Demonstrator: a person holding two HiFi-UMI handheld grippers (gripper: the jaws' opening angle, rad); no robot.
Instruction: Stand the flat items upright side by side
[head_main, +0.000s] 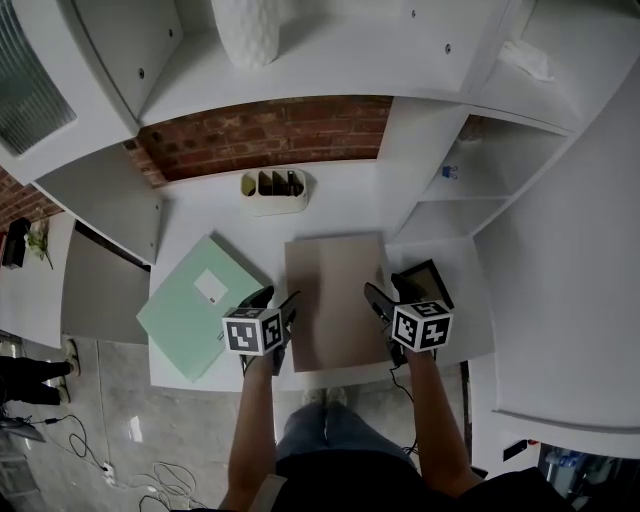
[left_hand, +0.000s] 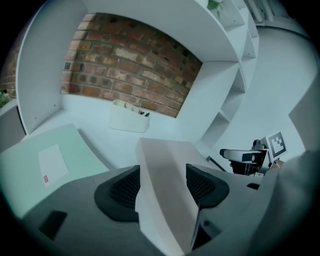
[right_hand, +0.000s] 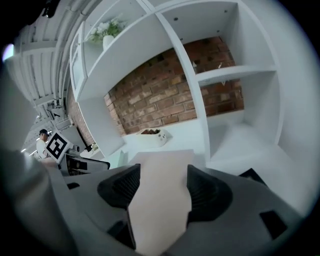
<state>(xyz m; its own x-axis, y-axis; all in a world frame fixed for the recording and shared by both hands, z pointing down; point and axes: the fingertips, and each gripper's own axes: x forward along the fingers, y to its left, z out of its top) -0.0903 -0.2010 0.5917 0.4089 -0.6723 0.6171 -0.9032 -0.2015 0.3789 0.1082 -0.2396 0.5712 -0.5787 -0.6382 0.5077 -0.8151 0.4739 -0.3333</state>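
Note:
A beige flat binder (head_main: 335, 290) lies lengthwise on the white shelf surface (head_main: 210, 215), held by both grippers at its near end. My left gripper (head_main: 278, 302) is shut on its near left corner, and the beige slab (left_hand: 165, 200) fills the gap between the black pads (left_hand: 122, 190). My right gripper (head_main: 390, 297) is shut on the near right corner, where the binder (right_hand: 160, 205) sits between the pads (right_hand: 207, 192). A mint-green folder (head_main: 195, 305) with a white label lies flat to the left. A black flat item (head_main: 432, 278) lies just right of the right gripper.
A white desk organizer (head_main: 273, 190) stands at the back against the brick wall (head_main: 270, 135). White shelf dividers (head_main: 415, 170) rise on both sides. A white vase (head_main: 247, 30) stands on the shelf above. The shelf's front edge runs just below the grippers, with floor and cables beneath.

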